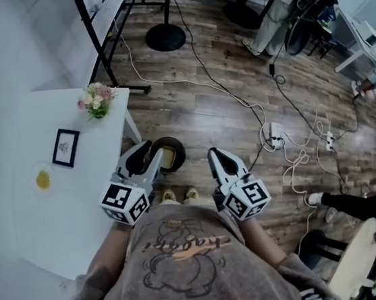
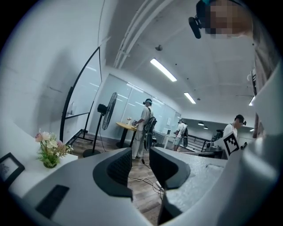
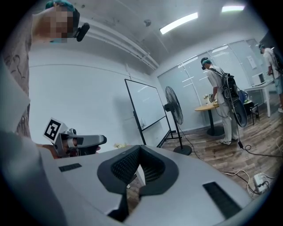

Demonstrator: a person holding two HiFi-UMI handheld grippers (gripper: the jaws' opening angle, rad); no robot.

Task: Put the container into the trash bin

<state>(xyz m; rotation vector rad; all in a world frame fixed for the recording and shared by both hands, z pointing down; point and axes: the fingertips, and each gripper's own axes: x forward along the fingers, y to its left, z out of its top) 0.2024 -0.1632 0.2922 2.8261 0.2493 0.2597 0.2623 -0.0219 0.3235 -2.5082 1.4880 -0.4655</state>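
In the head view a round black trash bin stands on the wood floor by the white table's corner, just beyond my feet. A pale yellowish thing lies inside it; I cannot tell if it is the container. My left gripper is held at chest height over the bin's left rim. Its jaws stand apart with nothing between them. My right gripper hovers to the right of the bin. Its fingertips touch, with nothing between them.
On the table are a small flower vase, a black picture frame and a plate with yellow food. Cables and a power strip trail over the floor to the right. A fan base and people stand farther back.
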